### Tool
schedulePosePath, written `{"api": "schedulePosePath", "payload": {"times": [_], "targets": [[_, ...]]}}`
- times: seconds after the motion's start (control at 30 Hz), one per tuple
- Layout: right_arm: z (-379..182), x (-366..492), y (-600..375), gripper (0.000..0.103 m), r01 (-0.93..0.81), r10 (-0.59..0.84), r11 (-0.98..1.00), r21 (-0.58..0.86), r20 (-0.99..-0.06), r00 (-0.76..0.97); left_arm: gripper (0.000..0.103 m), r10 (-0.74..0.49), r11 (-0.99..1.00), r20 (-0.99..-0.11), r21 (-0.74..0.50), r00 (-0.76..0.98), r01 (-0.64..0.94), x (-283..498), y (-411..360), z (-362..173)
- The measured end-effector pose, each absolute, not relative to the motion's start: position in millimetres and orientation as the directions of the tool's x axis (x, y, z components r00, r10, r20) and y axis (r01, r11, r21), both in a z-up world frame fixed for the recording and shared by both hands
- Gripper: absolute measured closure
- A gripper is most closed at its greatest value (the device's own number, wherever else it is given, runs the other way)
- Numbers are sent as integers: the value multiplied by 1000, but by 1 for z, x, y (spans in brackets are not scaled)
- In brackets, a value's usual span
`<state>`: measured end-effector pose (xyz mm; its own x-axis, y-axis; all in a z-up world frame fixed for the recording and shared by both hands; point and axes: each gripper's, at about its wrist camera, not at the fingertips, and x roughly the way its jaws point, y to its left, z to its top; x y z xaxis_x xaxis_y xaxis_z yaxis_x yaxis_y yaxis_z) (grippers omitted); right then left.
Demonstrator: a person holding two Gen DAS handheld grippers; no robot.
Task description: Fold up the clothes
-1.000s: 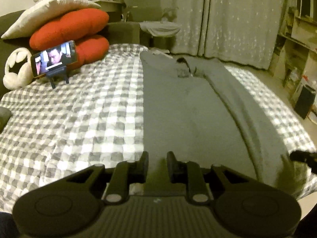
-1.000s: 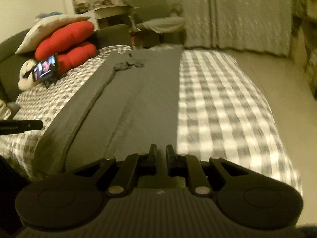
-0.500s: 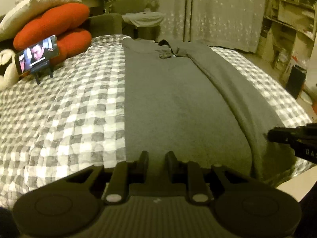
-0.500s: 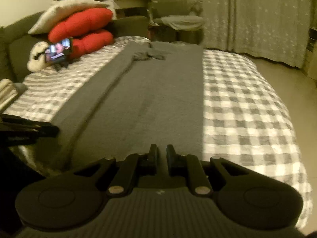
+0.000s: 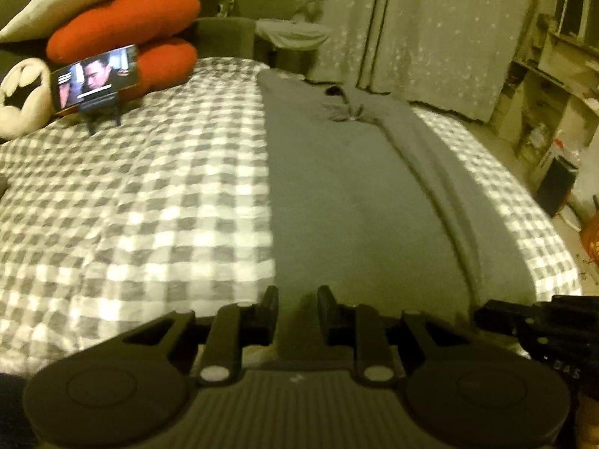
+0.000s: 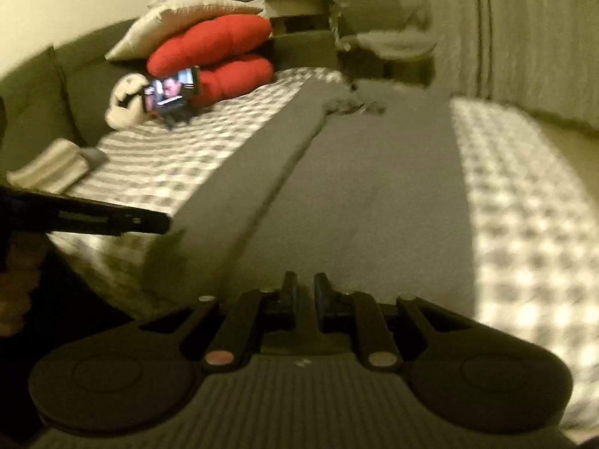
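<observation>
Left gripper (image 5: 297,301) and right gripper (image 6: 305,293) both sit at the near edge of the bed (image 5: 149,194), each clenched on the near hem of the grey garment (image 5: 348,194); the fabric runs between each pair of fingers. The garment's long axis runs straight away from both claws toward the far edge, lengthwise fold ridge between them. Both are level, pointing forward, side by side, equally near.

Red cushions (image 5: 123,18), phone (image 5: 98,75) on checked bedcover (image 5: 131,194)
</observation>
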<state>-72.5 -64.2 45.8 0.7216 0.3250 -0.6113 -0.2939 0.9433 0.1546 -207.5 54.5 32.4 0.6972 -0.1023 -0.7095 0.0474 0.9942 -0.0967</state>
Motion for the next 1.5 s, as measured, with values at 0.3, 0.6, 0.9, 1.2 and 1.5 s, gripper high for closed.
{"api": "schedulePosePath", "payload": {"times": [0.3,0.6,0.9,1.2,1.5], "targets": [[56,-77,-107,85,-158,322,938,309,-602,730,68,-146,983,-742,-185,654,9,-218,75,22],[35,-83,-160,63,28,344,871,490,-651,677,68,-268,943,-761,-332,590,1,-212,79,2],[25,-80,-169,63,62,404,815,576,-642,651,74,-328,920,-740,-392,587,20,-207,80,-6],[23,-83,-167,93,51,417,802,595,-620,665,96,-276,942,-767,-336,579,4,-205,74,-2],[40,-98,-167,96,64,377,804,591,-590,714,98,-171,976,-768,-216,618,2,-217,60,18]]}}
